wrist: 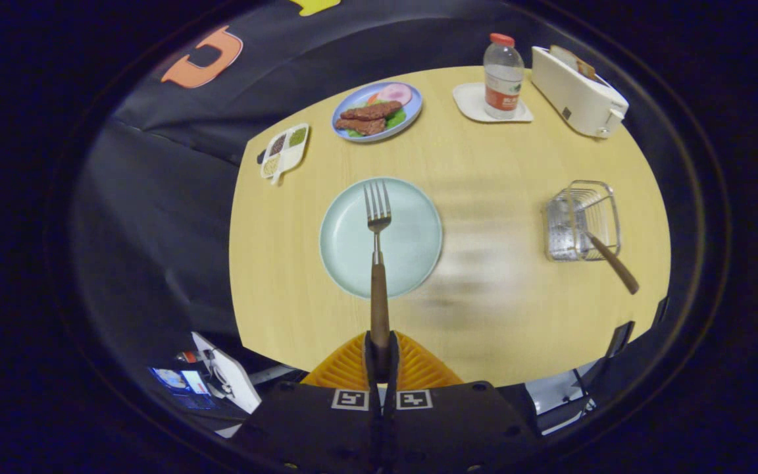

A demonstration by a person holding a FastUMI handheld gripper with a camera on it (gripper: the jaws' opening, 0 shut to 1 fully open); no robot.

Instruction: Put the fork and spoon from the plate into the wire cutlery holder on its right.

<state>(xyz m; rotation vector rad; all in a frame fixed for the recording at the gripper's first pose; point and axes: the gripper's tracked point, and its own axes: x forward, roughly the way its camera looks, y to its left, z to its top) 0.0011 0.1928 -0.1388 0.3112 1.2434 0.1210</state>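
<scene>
Two fingers of the gripper (379,359) pinch the wooden handle of a steel fork (377,253), both pressing on its end, and the tines point straight ahead over a round pale-green plate (412,240) on the light wooden table (484,164). Well to the right stands a wire cutlery holder (581,220) with a wooden-handled utensil (609,260) leaning out of it; its head is hidden. Beyond lie a blue plate of food (378,110), a small divided white dish (285,151), a clear bottle (503,77) on a white coaster, and a white toaster (578,90).
</scene>
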